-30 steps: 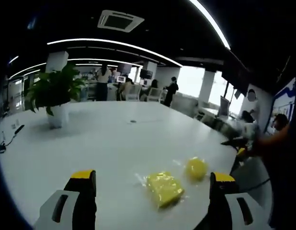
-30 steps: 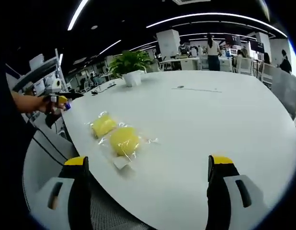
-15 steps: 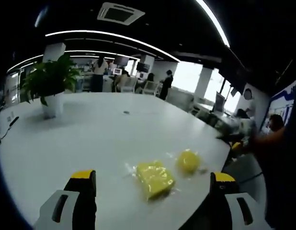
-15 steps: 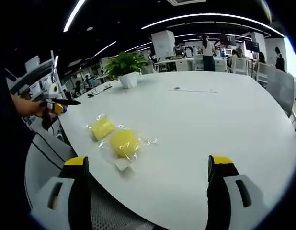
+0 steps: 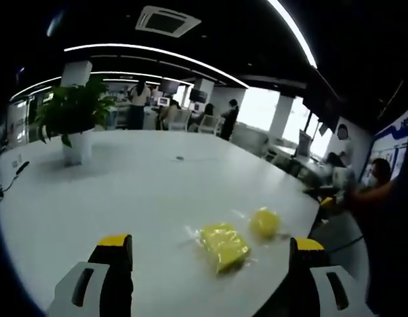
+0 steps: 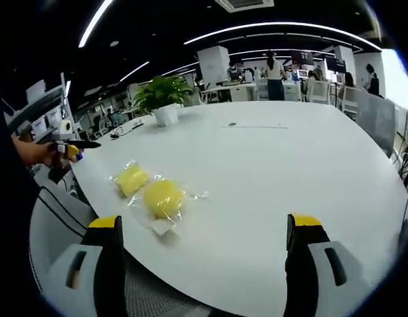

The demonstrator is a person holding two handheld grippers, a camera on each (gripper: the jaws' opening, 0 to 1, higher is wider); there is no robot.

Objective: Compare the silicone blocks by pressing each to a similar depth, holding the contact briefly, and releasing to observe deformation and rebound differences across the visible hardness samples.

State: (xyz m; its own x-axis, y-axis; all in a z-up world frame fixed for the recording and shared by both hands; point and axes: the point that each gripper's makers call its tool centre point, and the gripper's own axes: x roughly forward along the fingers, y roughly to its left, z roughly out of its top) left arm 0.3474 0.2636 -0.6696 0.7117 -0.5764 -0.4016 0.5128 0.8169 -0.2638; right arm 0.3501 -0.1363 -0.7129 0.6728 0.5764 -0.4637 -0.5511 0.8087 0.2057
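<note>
Two yellow silicone pieces lie near one edge of a large white table [image 5: 144,191]: a square block [image 5: 223,246] and a round block [image 5: 265,222], each in a clear wrapper, just beside one another. In the right gripper view the round block [image 6: 162,198] sits nearer the camera and the square block [image 6: 131,179] beyond it to the left, with a small white tag at the table's edge. A potted plant [image 5: 73,122] stands well apart from them on the far side of the table, a dark cable [image 5: 11,181] lies close to another edge, and a small dark mark sits mid-table. Office desks, chairs and standing people fill the background under long ceiling lights. Nothing lies between either gripper and the blocks.

The left gripper [image 5: 207,254] hangs above the table, level with its surface, its yellow-tipped jaws spread wide with the square block showing in the gap, untouched, nothing held. The right gripper [image 6: 203,231] hovers off the table's edge above a mesh chair back [image 6: 151,294], jaws equally wide and empty; the blocks lie to the left of its gap
</note>
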